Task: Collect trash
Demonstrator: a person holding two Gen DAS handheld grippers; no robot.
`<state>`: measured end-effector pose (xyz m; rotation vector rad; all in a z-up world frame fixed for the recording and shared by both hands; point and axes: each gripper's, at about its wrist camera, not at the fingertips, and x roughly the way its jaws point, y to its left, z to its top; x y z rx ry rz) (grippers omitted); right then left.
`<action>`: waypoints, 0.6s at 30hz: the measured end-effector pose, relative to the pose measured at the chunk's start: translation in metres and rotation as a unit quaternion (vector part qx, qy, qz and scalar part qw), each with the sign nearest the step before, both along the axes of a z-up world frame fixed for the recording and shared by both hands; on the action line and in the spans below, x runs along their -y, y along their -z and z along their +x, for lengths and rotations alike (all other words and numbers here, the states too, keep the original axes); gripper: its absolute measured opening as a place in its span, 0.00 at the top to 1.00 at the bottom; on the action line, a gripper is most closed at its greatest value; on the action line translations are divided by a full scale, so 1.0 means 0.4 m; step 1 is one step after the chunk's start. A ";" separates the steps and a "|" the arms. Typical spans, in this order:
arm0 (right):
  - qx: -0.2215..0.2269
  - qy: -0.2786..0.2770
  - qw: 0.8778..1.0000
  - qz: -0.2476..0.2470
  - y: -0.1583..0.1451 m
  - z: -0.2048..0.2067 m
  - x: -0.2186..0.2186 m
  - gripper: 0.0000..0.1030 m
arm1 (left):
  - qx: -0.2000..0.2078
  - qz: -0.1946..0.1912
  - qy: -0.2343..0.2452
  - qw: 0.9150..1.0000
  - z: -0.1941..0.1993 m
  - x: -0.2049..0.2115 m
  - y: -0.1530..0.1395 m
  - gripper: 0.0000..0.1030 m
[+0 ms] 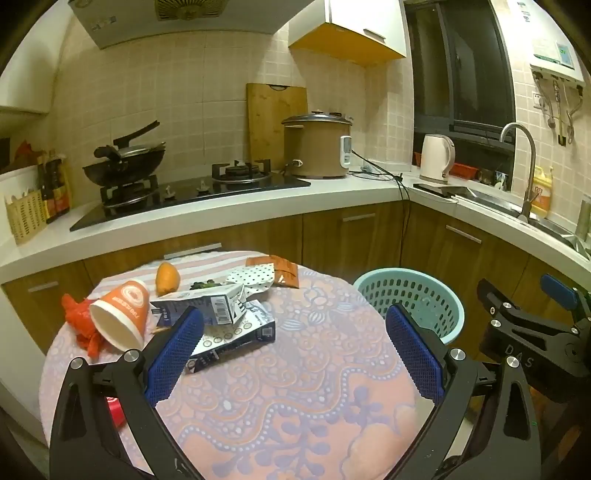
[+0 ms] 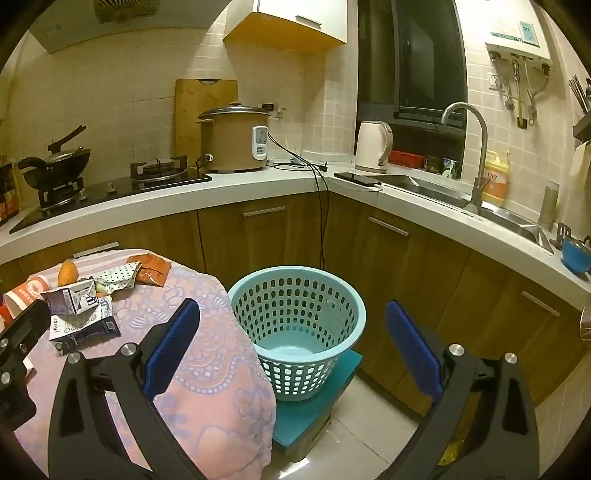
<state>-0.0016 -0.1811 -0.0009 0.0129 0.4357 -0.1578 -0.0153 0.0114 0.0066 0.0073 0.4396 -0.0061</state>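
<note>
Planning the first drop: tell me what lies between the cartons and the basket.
Only bare patterned tablecloth, then the table's edge; the left wrist view shows it between cartons and basket.

Dim, warm yellow kitchen light
Heavy fisheye bending with black corners, slightly soft throughout, window totally dark.

We face an L-shaped kitchen under warm, dim light. A white countertop runs from lower left to right of frame, above wood-fronted cabinets. Beige tiled walls rise behind it. At upper centre hangs a wall cabinet; at upper left, a range hood. A dark window occupies the upper right, with a water heater beside it. The floor, lower centre, is pale tile.
</note>
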 end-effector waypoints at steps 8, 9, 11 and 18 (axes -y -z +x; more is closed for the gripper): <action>0.005 0.001 1.000 -0.008 0.006 0.000 -0.015 0.07 | -0.005 0.008 -0.001 1.000 0.000 0.010 -0.004 0.07; 0.005 0.000 1.000 -0.009 0.007 0.001 -0.017 0.07 | -0.005 0.009 -0.001 1.000 0.002 0.010 -0.003 0.07; 0.004 -0.001 1.000 -0.010 0.008 0.003 -0.020 0.07 | -0.006 0.007 0.001 1.000 0.003 0.010 -0.004 0.07; 0.003 -0.005 1.000 -0.012 0.005 0.003 -0.023 0.07 | -0.005 0.005 0.003 1.000 0.002 0.009 -0.008 0.07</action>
